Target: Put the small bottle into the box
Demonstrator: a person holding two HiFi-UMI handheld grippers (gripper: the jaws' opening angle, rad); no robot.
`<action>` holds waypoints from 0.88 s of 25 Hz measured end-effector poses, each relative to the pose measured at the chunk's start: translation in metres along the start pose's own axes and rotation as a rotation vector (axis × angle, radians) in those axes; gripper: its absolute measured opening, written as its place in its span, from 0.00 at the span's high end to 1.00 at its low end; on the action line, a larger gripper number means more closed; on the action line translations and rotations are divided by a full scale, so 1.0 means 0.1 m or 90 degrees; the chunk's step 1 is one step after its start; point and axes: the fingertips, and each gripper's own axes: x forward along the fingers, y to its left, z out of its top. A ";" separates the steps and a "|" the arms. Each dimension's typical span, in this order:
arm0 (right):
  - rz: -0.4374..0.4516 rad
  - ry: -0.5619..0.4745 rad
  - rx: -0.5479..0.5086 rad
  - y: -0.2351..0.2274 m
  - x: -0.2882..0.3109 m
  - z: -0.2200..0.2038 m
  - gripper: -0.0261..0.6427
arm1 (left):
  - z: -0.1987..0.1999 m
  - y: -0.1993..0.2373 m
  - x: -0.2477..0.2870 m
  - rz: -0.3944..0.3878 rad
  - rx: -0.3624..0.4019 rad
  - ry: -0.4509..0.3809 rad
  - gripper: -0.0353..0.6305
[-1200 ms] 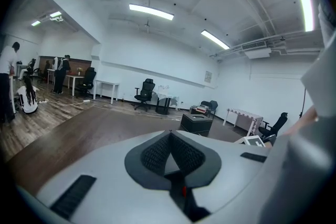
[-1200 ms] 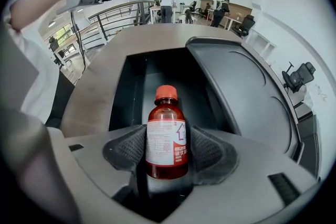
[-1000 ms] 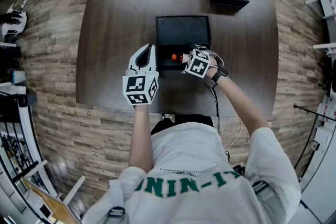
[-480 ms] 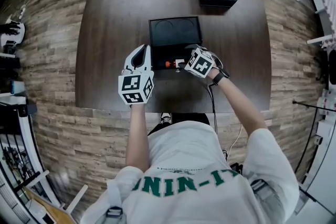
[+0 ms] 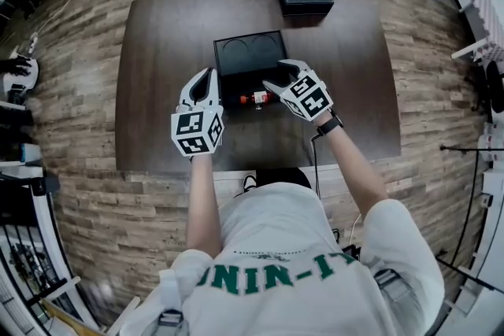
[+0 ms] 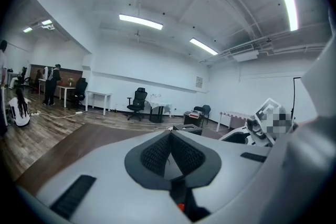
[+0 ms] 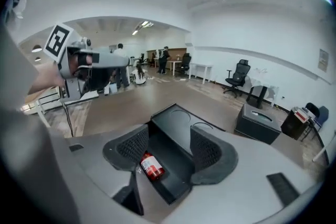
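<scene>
One step left, I judge: pull clear.
On the surface, the open box is loaded; your left tool is pressed together beside it; your right tool, spread but closing, hangs over the small bottle lying untouched in the near compartment.

The left arm reaches straight forward, bare to the elbow, and holds the left gripper pointing to the far side, level over the desk's near part. Its jaws meet at the tips with nothing between them. The right arm angles in from the right, wrist bent, so that the right gripper points far and left, just right of the left gripper. Its jaws stand wide apart and are closing, the pads pressing on nothing.
</scene>
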 end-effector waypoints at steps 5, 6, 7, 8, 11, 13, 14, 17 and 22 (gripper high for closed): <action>-0.074 -0.099 0.069 -0.08 -0.46 0.37 0.62 | 0.18 -0.09 -0.14 0.001 0.021 -0.017 0.93; -0.087 -0.117 0.077 -0.08 -0.55 0.44 0.63 | 0.22 -0.11 -0.17 0.002 0.024 -0.022 0.93; -0.098 -0.133 0.082 -0.07 -0.62 0.51 0.63 | 0.26 -0.12 -0.20 0.002 0.027 -0.027 0.93; -0.108 -0.148 0.087 -0.06 -0.69 0.57 0.65 | 0.29 -0.14 -0.22 0.003 0.028 -0.033 0.93; -0.138 -0.187 0.106 -0.02 -0.87 0.74 0.68 | 0.40 -0.21 -0.27 -0.001 0.033 -0.046 0.93; -0.158 -0.209 0.115 0.02 -0.99 0.82 0.69 | 0.47 -0.27 -0.32 -0.002 0.041 -0.052 0.93; -0.166 -0.219 0.121 0.05 -1.04 0.86 0.70 | 0.50 -0.29 -0.36 -0.002 0.045 -0.055 0.93; -0.182 -0.257 0.138 0.13 -1.20 0.96 0.73 | 0.59 -0.31 -0.47 0.004 0.045 -0.065 0.93; -0.210 -0.308 0.150 0.19 -1.38 1.10 0.80 | 0.70 -0.29 -0.53 0.019 0.048 -0.078 0.93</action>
